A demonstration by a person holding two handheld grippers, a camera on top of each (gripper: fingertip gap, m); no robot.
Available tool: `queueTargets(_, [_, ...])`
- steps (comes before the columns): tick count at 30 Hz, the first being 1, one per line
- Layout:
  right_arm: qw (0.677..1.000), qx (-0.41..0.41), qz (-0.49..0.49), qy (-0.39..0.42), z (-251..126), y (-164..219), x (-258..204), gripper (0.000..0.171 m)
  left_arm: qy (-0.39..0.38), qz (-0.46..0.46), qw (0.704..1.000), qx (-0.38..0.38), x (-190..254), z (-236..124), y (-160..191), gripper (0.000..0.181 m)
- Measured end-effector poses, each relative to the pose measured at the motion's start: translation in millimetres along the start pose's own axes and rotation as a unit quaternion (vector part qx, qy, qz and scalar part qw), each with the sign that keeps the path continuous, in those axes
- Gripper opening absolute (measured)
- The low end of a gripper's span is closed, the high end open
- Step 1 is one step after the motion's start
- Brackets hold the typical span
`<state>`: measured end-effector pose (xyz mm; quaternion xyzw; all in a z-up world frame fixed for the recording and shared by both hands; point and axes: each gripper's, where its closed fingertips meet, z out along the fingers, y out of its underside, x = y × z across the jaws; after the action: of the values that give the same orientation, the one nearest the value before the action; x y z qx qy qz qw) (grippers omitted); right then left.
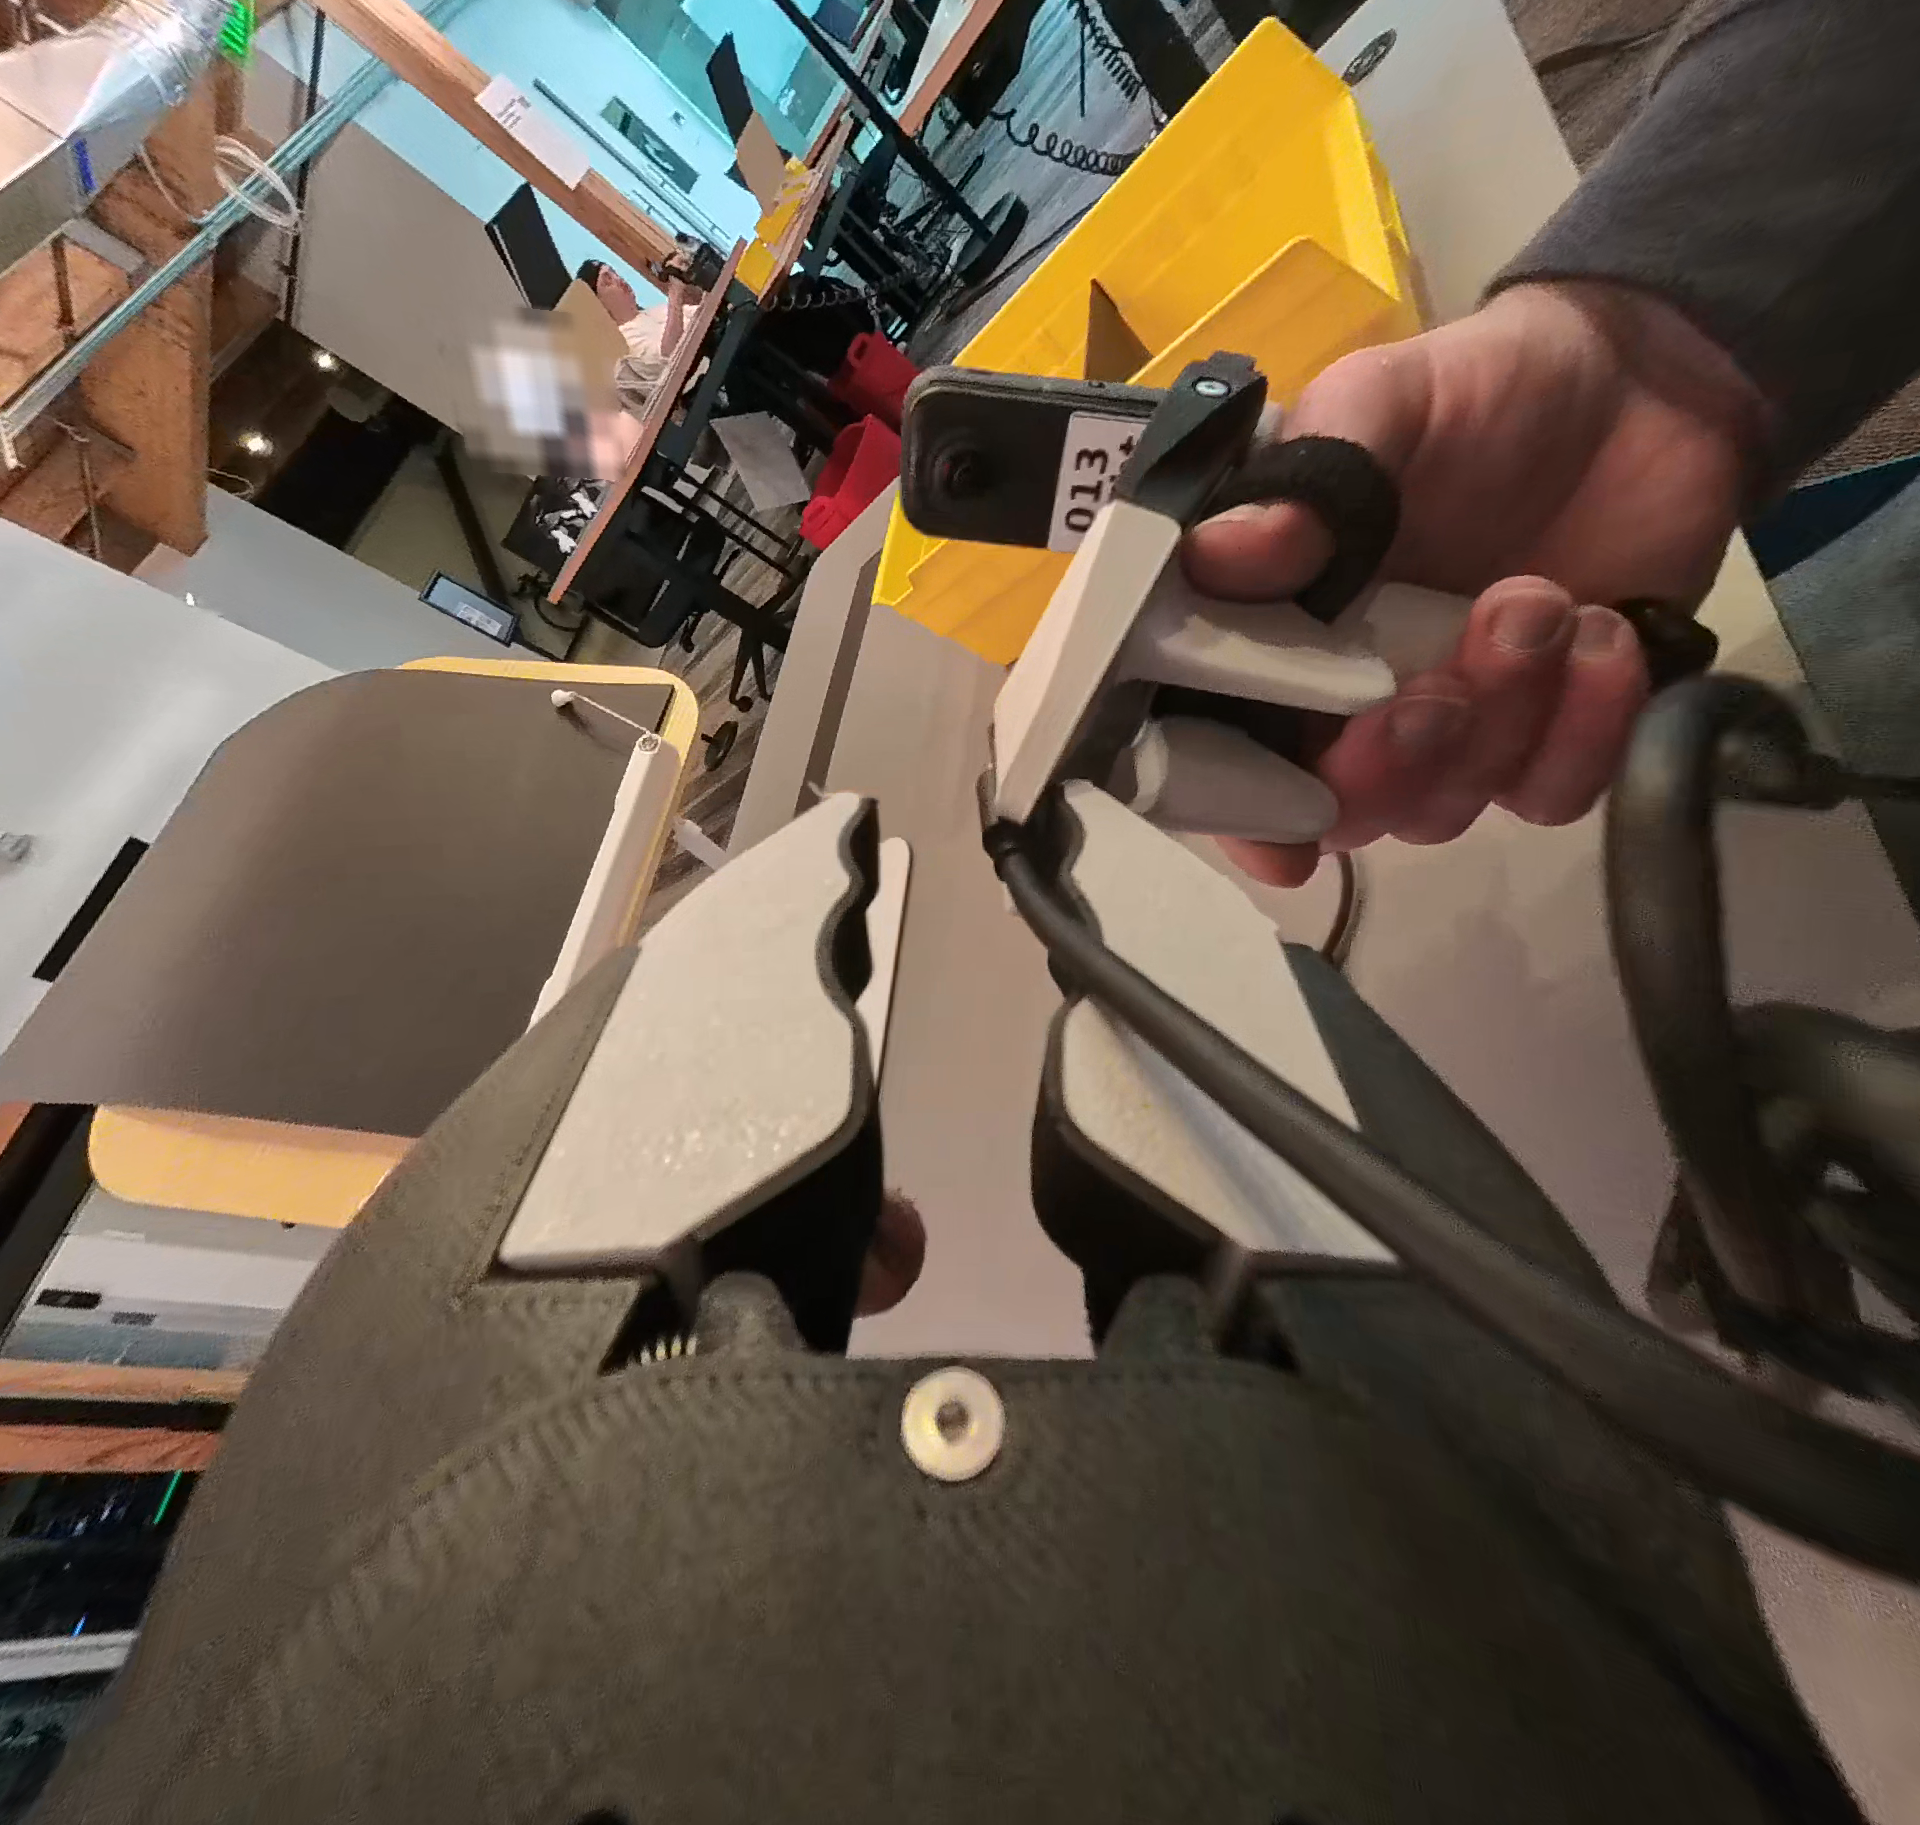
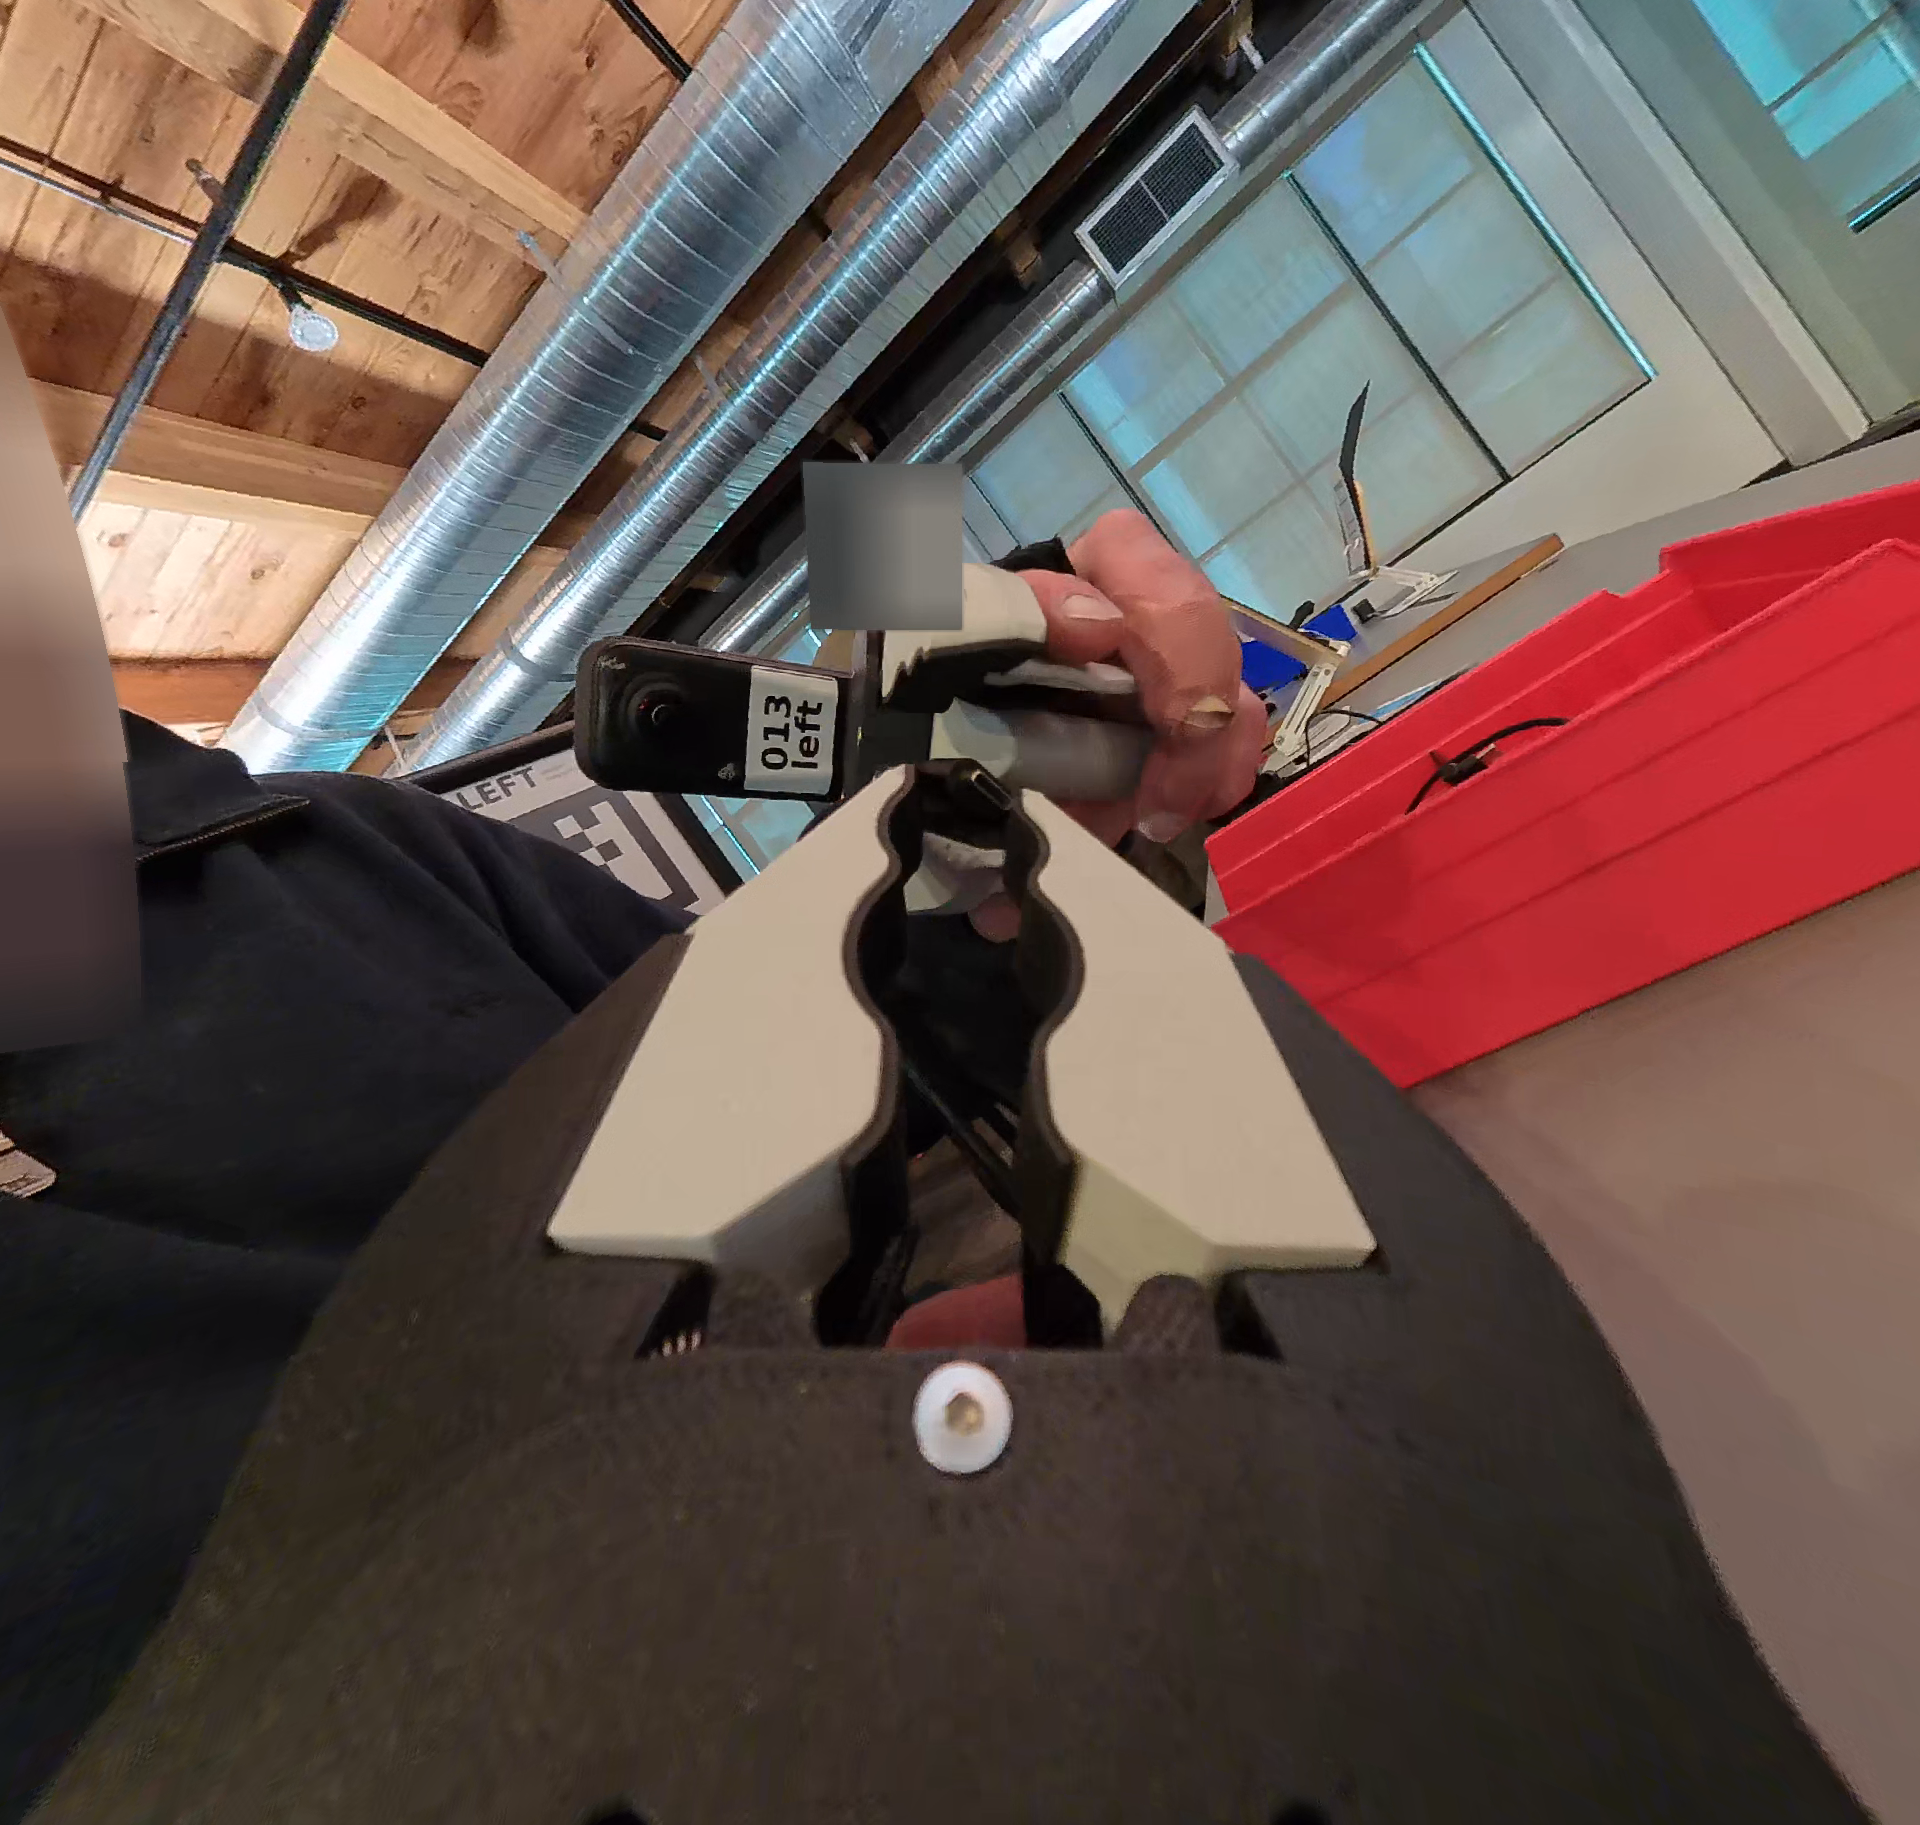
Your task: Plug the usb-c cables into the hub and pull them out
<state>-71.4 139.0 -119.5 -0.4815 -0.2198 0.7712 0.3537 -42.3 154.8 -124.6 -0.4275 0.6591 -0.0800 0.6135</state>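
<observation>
Holding 1 black cable (image 2: pixel 961 793) in right claw (image 2: pixel 961 809), left claw (image 1: pixel 977 840) spread, 1 yellow bin (image 1: pixel 1195 248)

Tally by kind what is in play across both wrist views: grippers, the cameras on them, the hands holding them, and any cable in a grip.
Grippers: 2, the left gripper open, the right gripper shut on the black cable.
Action cameras: 2, one on the right gripper, one on the left.
Hands: 2, one on the right gripper, one on the left.
Gripped cables: 1.
Total: 7.
</observation>
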Motion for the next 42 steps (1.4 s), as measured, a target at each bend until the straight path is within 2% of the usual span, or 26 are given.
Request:
queueTargets(4, [1.0,0.01,-0.012,0.006,-2,-3,1,0.011,-0.007,-0.041,0.999,0.014,-4,3,1,0.036])
queueTargets(8, [0.999,0.021,-0.035,0.019,-6,-9,2,0.009,0.022,-0.172,0.984,0.048,-4,8,4,0.038])
queueTargets(12, [0.997,0.051,-0.049,0.032,-18,-25,2,0.007,0.076,-0.293,0.951,0.059,5,12,11,0.035])
queueTargets(14, [0.996,0.053,-0.058,0.046,-28,-31,5,0.007,0.073,-0.349,0.929,0.095,-2,9,10,0.03])
queueTargets(17, [0.993,0.051,-0.088,0.067,-36,-38,5,0.008,0.089,-0.412,0.901,0.103,-3,12,13,0.029])
queueTargets(24, [0.982,0.039,-0.163,0.085,-34,-40,-3,0.007,0.149,-0.548,0.795,0.212,3,16,-15,0.034])
queueTargets(28, [0.974,0.039,-0.196,0.111,-38,-43,-1,0.007,0.166,-0.612,0.74,0.224,-1,18,-7,0.036])
queueTargets(33, [0.959,0.039,-0.246,0.137,-46,-56,-9,0.007,0.105,-0.637,0.739,0.194,-24,14,24,0.031])
queueTargets(37, [0.945,0.016,-0.283,0.16,-49,-56,-9,0.007,0.046,-0.607,0.779,0.152,-46,3,44,0.033])
queueTargets(39, [0.941,0.006,-0.292,0.168,-50,-54,-6,0.007,0.043,-0.585,0.798,0.138,-52,-3,44,0.035])
queueTargets(42, [0.932,-0.024,-0.314,0.178,-47,-44,0,0.007,0.071,-0.573,0.803,0.15,-56,-14,28,0.035])
